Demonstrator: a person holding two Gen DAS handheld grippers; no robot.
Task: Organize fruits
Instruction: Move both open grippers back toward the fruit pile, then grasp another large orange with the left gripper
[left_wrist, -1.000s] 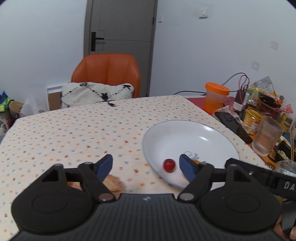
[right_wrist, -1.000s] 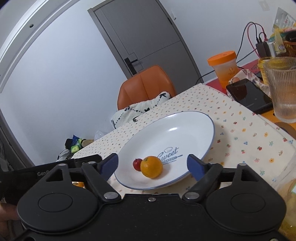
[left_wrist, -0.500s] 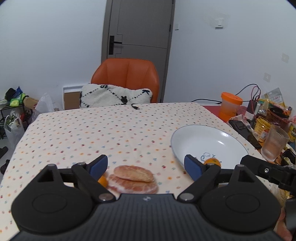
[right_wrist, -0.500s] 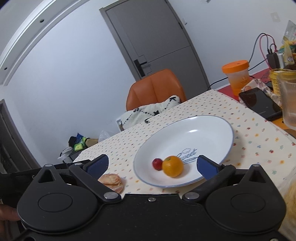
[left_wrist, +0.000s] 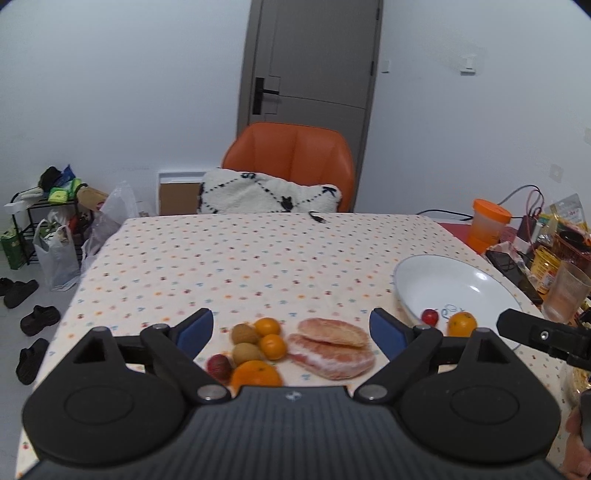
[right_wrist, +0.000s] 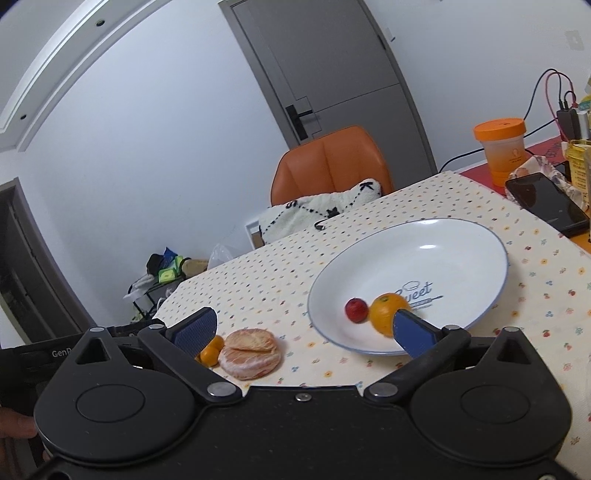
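Observation:
A white plate (left_wrist: 443, 273) (right_wrist: 461, 254) sits on the dotted tablecloth, holding a small red fruit (left_wrist: 429, 315) (right_wrist: 356, 309) and an orange (left_wrist: 461, 324) (right_wrist: 386, 312). Left of the plate lie two peeled pomelo pieces (left_wrist: 330, 349) (right_wrist: 251, 352), stacked. Beside them is a cluster: small oranges (left_wrist: 271, 336), brown kiwis (left_wrist: 244, 341), a red fruit (left_wrist: 218, 363) and a bigger orange (left_wrist: 256, 373). My left gripper (left_wrist: 291, 328) is open above this cluster, holding nothing. My right gripper (right_wrist: 303, 330) is open and empty, between the pomelo and the plate's near rim.
An orange chair (left_wrist: 291, 158) with a white cushion (left_wrist: 266, 195) stands at the table's far side. An orange-lidded cup (left_wrist: 487, 225), a phone (right_wrist: 546, 203), a glass (left_wrist: 563, 291) and snack packets crowd the right edge. Bags and shoes lie on the floor at left.
Both grippers have pulled back and swung left from the plate. The pomelo and the fruit cluster have come into the left wrist view; the plate has shifted right.

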